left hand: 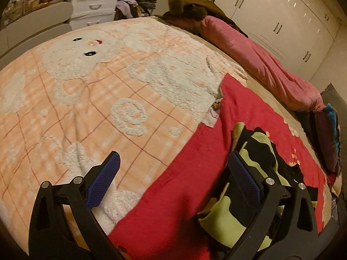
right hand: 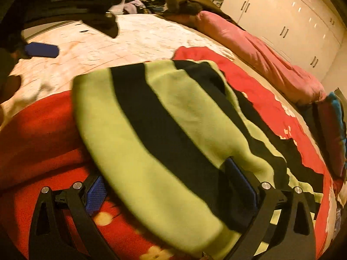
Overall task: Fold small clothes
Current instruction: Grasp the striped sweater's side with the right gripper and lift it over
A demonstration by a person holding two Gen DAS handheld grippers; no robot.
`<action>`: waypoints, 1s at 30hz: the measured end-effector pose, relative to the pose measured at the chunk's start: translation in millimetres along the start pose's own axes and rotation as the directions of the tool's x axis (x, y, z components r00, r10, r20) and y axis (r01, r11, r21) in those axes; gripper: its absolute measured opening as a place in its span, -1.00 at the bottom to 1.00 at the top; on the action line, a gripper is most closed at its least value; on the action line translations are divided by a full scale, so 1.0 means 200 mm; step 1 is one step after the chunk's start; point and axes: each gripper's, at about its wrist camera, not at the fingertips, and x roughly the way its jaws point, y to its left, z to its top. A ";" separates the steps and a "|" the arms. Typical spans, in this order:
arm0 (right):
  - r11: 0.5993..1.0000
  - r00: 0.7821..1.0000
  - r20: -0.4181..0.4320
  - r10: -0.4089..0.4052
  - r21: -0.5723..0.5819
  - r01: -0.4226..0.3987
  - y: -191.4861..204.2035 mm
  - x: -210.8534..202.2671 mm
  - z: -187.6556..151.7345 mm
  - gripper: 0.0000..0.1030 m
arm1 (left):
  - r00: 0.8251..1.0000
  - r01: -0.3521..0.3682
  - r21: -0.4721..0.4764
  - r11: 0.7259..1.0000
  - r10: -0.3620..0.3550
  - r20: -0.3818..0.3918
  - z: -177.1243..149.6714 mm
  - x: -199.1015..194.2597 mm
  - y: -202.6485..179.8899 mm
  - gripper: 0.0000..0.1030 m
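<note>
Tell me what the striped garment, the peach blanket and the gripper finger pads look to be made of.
Striped garment: soft fleece-like knit by the look, matte green and black bands, no sheen; blur leaves the weave open.
Peach blanket: plush fabric with raised, curly white pile forming the figures, probably synthetic.
Finger pads: blue, with a fine dotted grip texture, likely rubber or textured plastic, on black plastic-looking arms.

Soft matt fleece garment point(right hand: 164, 134)

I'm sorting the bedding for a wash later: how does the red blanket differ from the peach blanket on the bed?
The red blanket is plain deep red; the peach blanket is pale checked with raised white fleecy figures. The striped garment lies on the red one; the peach one carries no clothing. Both lie spread on the bed.
</note>
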 end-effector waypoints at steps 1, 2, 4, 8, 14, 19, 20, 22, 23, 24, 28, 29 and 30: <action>1.000 1.000 0.007 0.009 0.005 -0.009 -0.03 0.00 0.00 0.45 | 1.000 0.006 0.001 1.000 -0.006 -0.001 0.00 0.00 0.00 0.81; 0.999 1.000 0.016 0.027 0.019 -0.027 -0.06 0.00 0.00 0.11 | 1.000 0.015 0.003 1.000 -0.015 -0.002 0.00 0.00 -0.01 0.81; 0.992 0.995 0.044 0.093 0.076 -0.096 -0.16 -0.03 -0.01 -0.39 | 0.999 0.040 -0.001 0.999 -0.040 -0.009 0.00 0.01 -0.02 0.81; 0.982 0.981 0.115 0.156 0.091 -0.167 -0.21 -0.13 -0.02 -0.84 | 0.986 0.160 -0.044 0.986 -0.161 -0.032 0.03 0.03 -0.05 0.81; 0.965 0.969 0.126 0.211 0.130 -0.227 -0.23 -0.15 -0.05 -0.84 | 0.930 0.348 -0.043 0.937 -0.350 -0.109 0.10 0.10 -0.22 0.81; 0.959 0.966 0.131 0.224 0.146 -0.242 -0.24 -0.17 -0.07 -0.84 | 0.890 0.383 -0.027 0.923 -0.376 -0.258 0.08 0.28 -0.36 0.81; 0.958 0.965 0.131 0.227 0.151 -0.246 -0.24 -0.17 -0.07 -0.84 | 0.878 0.391 -0.032 0.920 -0.383 -0.286 0.07 0.32 -0.39 0.74; 0.954 0.964 0.130 0.234 0.159 -0.253 -0.24 -0.17 -0.08 -0.84 | 0.859 0.409 -0.037 0.912 -0.398 -0.322 0.05 0.37 -0.43 0.32; 0.953 0.963 0.128 0.236 0.163 -0.255 -0.24 -0.16 -0.08 -0.84 | 0.854 0.409 -0.042 0.911 -0.399 -0.335 0.04 0.39 -0.44 0.16; 0.952 0.963 0.127 0.237 0.165 -0.256 -0.24 -0.16 -0.08 -0.84 | 0.854 0.401 -0.037 0.915 -0.388 -0.348 0.02 0.41 -0.46 0.10; 0.946 0.961 0.125 0.246 0.186 -0.266 -0.25 -0.15 -0.09 -0.84 | 0.863 0.395 -0.001 0.919 -0.371 -0.342 -0.02 0.40 -0.50 -0.56; 0.944 0.960 0.128 0.248 0.192 -0.270 -0.26 -0.15 -0.09 -0.84 | 0.865 0.396 0.001 0.918 -0.373 -0.335 -0.02 0.39 -0.50 -0.61; 0.942 0.959 0.133 0.248 0.198 -0.271 -0.27 -0.16 -0.09 -0.84 | 0.869 0.397 -0.002 0.918 -0.377 -0.322 -0.02 0.36 -0.50 -0.63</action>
